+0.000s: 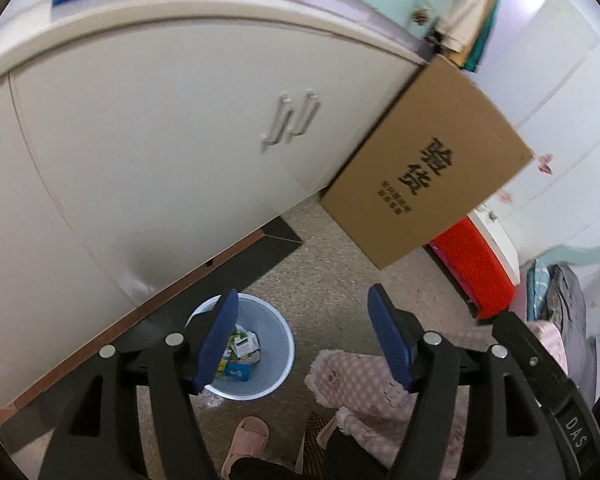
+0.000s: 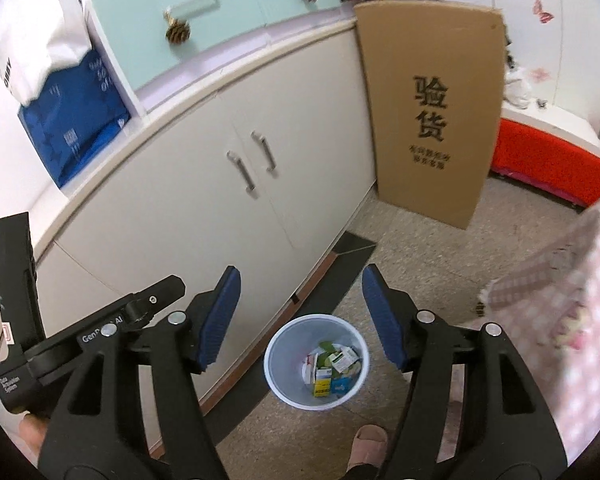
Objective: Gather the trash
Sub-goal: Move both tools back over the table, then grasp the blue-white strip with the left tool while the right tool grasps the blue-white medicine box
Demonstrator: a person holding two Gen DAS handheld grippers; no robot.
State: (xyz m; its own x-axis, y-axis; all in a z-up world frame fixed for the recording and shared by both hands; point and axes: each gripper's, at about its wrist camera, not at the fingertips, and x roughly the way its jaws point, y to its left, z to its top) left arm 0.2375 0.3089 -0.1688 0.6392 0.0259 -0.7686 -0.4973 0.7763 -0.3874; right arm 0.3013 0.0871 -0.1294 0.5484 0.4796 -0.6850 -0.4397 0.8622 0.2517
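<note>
Both claws are seen spread, with nothing pinched: the left claw [image 1: 304, 340] and the right claw [image 2: 300, 320] each show blue pads well apart over bare floor. The bin [image 2: 274, 368], holding small boxes [image 2: 332, 368], stands on the floor near the cabinet [image 2: 220, 200]. From the right claw it lies at about 6 o'clock, almost centred between the pads; from the left claw it lies at 7 o'clock, partly hidden behind the left pad [image 1: 216, 344]. The right claw is judged the better lined up with it. No loose trash is seen on the floor. A carton [image 2: 432, 120] is shown leaning at 1 o'clock. Only the left view shows the pink checked cloth [image 1: 360, 376] beside the bin; only the right view shows the left claw's body.
</note>
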